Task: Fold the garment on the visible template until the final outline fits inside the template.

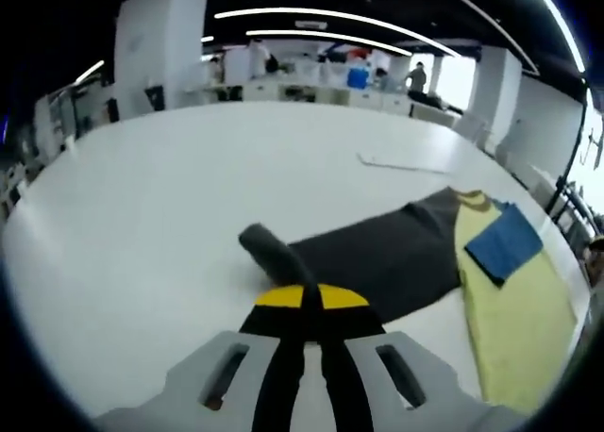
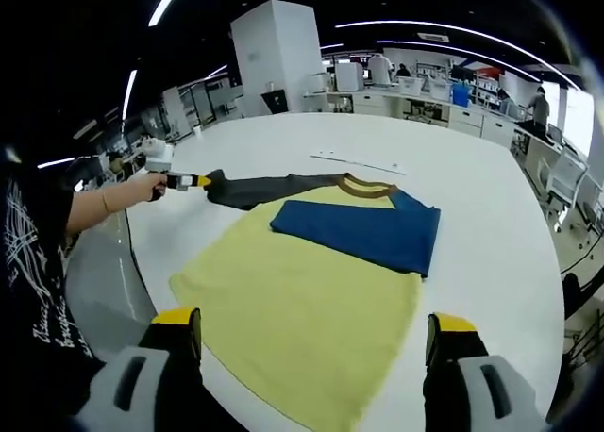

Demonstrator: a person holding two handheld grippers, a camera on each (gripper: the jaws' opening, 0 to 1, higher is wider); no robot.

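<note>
— Trouble ahead for the left tongs (image 1: 304, 298)?
— Likely. They are clamped on the cuff of the dark sleeve (image 1: 377, 253), stretched out toward the table's near edge; a slack grip could drop it, and a hard pull could drag the garment (image 2: 302, 300) askew.
— Where does the shirt lie?
— Yellow body flat mid-table, blue sleeve (image 2: 363, 232) folded across it.
— Right tongs (image 2: 311, 338)?
— Spread wide, holding nothing, above the hem.
— Template?
— No outline can be made out; a thin strip (image 2: 359, 164) lies beyond the collar. Nothing blocks the fold.
</note>
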